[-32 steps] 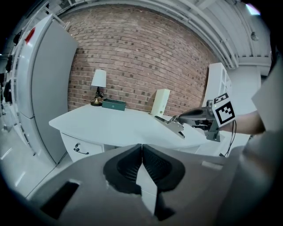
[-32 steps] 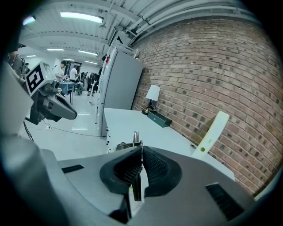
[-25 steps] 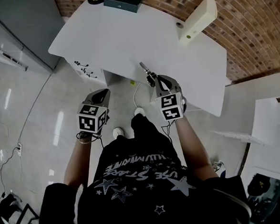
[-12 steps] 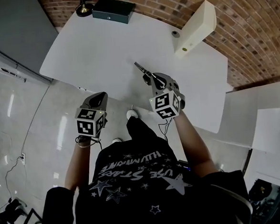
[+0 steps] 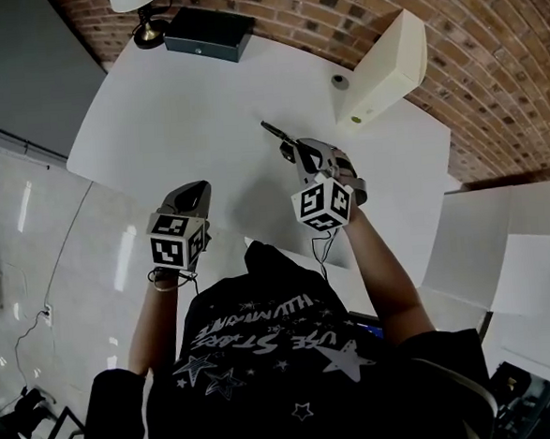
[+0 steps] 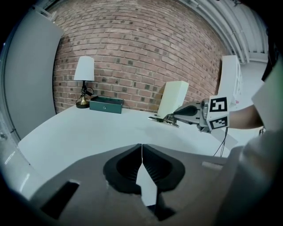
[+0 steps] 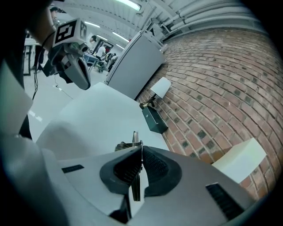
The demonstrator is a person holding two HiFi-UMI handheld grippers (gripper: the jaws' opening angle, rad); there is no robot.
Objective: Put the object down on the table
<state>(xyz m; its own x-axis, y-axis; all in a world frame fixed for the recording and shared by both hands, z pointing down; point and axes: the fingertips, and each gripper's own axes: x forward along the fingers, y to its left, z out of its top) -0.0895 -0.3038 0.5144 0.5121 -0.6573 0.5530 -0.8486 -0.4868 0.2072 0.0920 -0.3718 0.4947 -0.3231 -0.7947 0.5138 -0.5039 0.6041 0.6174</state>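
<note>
Releasing too high could, we judge, let the slim metal tool drop and skid across the smooth white table. It seems to hang just above that surface, pinched between our right gripper's ribbed dark pads. The tool looks thin, shiny and rigid. Our left gripper is closed on nothing.

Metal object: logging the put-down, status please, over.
Right tool shut on metal object, over white table. Left tool shut, empty. Dark box and cream box stand well off by the wall.
</note>
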